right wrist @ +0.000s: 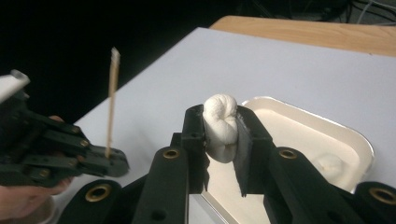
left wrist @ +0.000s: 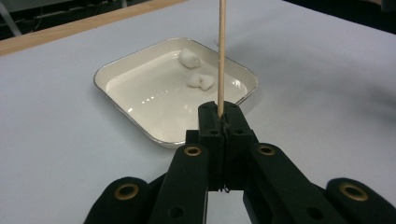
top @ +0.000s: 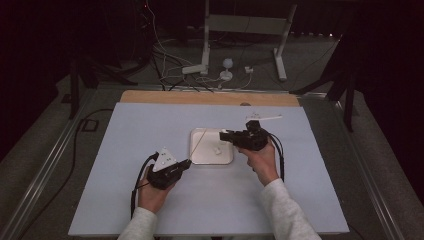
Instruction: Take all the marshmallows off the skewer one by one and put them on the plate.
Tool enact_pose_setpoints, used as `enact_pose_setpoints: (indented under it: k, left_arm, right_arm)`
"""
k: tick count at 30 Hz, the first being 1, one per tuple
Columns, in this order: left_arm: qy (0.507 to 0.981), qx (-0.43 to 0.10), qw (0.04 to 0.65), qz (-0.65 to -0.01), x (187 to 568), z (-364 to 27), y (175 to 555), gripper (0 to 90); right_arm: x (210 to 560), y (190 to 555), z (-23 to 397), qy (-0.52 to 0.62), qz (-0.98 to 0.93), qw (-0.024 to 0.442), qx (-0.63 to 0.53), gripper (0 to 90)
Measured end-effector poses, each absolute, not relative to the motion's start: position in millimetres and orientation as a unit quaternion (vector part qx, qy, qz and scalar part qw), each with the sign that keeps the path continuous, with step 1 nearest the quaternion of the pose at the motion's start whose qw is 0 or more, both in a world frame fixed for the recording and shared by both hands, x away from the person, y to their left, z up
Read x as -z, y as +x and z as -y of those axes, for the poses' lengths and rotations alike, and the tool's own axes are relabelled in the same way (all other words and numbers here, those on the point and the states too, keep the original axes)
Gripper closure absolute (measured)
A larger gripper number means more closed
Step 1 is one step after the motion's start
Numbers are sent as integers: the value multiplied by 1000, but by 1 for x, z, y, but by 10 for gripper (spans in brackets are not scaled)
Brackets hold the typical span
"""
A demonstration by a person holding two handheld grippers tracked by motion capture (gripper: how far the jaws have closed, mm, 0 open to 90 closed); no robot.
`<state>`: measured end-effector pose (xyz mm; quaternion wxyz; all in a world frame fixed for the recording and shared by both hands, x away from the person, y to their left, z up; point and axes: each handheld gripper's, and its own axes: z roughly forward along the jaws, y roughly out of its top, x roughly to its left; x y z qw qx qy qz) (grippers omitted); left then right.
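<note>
- Nearest the lens in the right gripper view, the right gripper (right wrist: 223, 128) had its two black jaws clamped on a white marshmallow (right wrist: 221, 127), which was squeezed between the pads and bulged out above them.
- In the high view the right gripper (top: 226, 135) was held above the right part of the tray (top: 196, 156), pointing left, with the person's right hand (top: 261, 159) behind it.
- The tray was a shallow white dish with rounded corners and a thin metal rim, lying near the middle of the pale tabletop (top: 140, 130).
- In the left gripper view the left gripper (left wrist: 220, 115) had its jaws pressed together on the lower end of a thin wooden skewer (left wrist: 221, 56), which stood straight up out of them and ran past the top edge of that view.
- In the high view the left gripper (top: 188, 163) sat just beside the tray's near left corner, with the skewer (top: 197, 144) slanting up over the tray's left side.
- The right gripper view showed the left gripper (right wrist: 112, 161) well to the left of the held marshmallow, its skewer (right wrist: 111, 102) upright and apart from the marshmallow.
- Two more marshmallows lay in the tray in the left gripper view: one (left wrist: 189, 58) near the far edge, another (left wrist: 201, 81) just in front of it.
- A strip of bare wooden edge (top: 200, 97) ran along the far side of the tabletop.
</note>
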<state>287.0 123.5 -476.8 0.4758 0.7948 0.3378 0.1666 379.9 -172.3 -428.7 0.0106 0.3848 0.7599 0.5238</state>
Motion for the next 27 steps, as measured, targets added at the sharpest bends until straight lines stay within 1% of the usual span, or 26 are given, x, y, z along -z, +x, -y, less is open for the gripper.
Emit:
enact_pose_setpoints:
  k: [3,15,22,23,25,27]
  left_arm:
    - [792,-165,480,-340,476,-125,287,900]
    - [787,-161,487,-344,474,-125,289,900]
    - [785,-161,488,-345,473,-126,289,900]
    - [785,-160,489,-346,473,-126,289,900]
    - [785,-159,488,-346,473,-126,289,900]
    - [784,-159,489,-348,472,-126,290,900]
  right_arm:
    - [434,381,173,391,-760,11,-519,765]
    - [451,384,161,400,-787,46,-468,754]
    - [464,391,160,422,-793,48,-437,740]
    - [466,392,159,424,-795,50,-431,725]
    - [470,394,158,429,-799,55,-418,653]
    - [473,394,157,427,-805,67,-407,519]
